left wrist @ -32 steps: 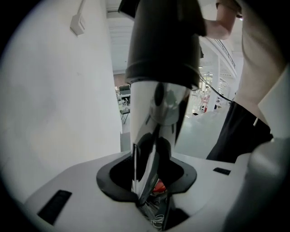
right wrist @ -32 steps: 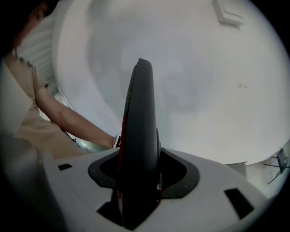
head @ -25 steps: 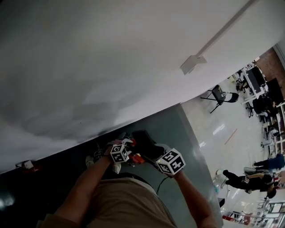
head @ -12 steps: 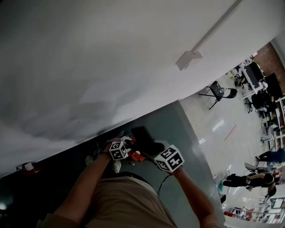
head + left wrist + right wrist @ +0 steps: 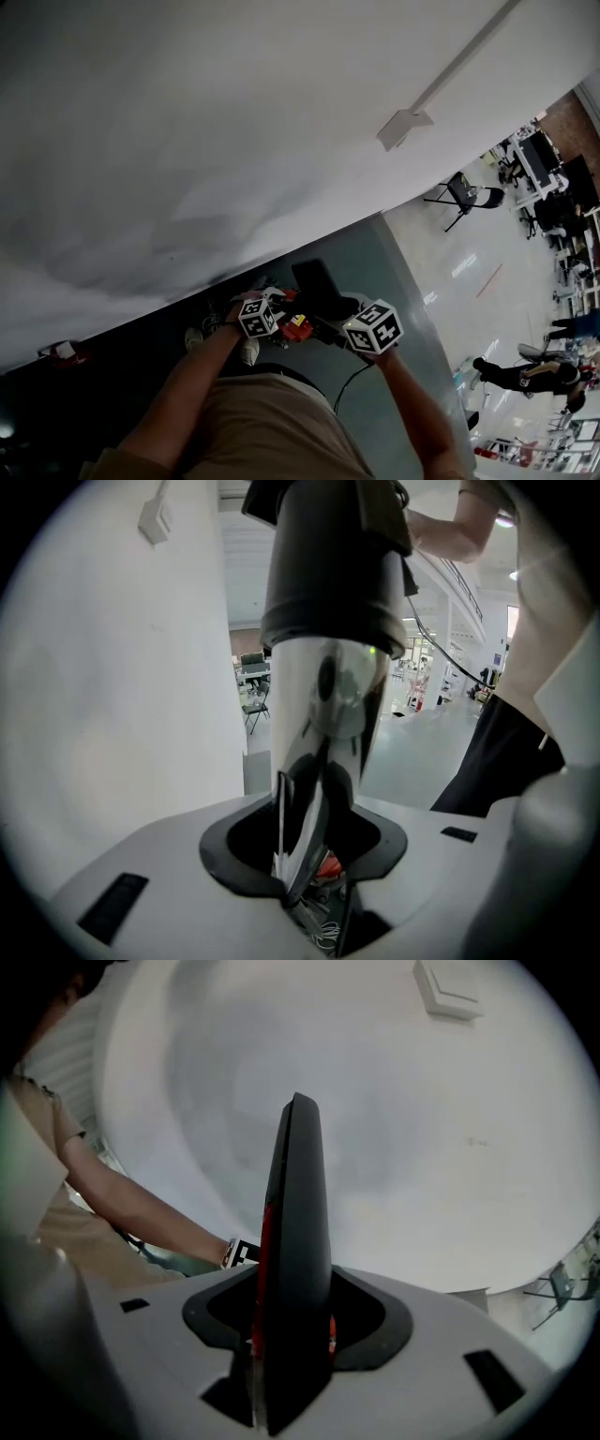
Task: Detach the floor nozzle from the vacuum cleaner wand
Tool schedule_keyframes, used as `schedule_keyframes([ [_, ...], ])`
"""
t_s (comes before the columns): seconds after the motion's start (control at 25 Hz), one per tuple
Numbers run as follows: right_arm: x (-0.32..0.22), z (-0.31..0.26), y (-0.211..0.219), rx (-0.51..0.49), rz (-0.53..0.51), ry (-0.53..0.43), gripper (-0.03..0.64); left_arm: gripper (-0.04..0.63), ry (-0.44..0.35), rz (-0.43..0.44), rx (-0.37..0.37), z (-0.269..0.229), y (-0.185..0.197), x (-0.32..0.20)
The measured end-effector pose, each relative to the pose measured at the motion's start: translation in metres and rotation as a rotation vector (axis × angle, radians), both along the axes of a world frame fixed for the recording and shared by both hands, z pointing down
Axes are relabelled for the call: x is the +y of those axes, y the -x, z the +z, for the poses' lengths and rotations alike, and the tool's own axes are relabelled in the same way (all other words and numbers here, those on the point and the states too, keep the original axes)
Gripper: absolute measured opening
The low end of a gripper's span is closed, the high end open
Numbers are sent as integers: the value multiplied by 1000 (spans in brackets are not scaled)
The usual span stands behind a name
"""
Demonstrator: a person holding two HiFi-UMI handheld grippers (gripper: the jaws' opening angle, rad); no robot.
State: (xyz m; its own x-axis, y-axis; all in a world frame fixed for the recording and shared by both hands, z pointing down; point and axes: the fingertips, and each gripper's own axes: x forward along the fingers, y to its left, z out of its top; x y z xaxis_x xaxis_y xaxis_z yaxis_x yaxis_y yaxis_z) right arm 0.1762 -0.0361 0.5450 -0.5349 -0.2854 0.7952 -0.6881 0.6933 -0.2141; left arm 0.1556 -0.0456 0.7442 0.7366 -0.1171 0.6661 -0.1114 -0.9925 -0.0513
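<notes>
Now | left gripper (image 5: 309, 869): jaws clenched on wand (image 5: 328, 705) | right gripper (image 5: 291, 1340): jaws grasping floor nozzle (image 5: 298, 1213)

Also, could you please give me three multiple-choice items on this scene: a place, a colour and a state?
1. Where is the shiny wand? A on the floor; B between the left gripper's jaws; C against the wall.
2. What colour is the floor nozzle? A white; B blue; C black, red-edged.
3. How is the right gripper? A shut on the floor nozzle; B open, empty; C out of view.
1 B, the left gripper view shows it clamped; 2 C, the right gripper view shows it; 3 A, its jaws press it.
</notes>
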Motion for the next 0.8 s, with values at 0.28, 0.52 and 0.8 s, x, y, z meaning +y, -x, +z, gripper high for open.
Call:
schedule_keyframes([
  [0.28,-3,4,-13,-183,-69,12,227,135,4,18,14,1,-4,3],
  [0.52,-10,9,-5,52,-94,-35,229,135,-22,45,-16,14,-13,-15],
  [0.8,-15,-1,-1,-64,-97,-49,227,133,-6,65,-10,6,-5,-11],
])
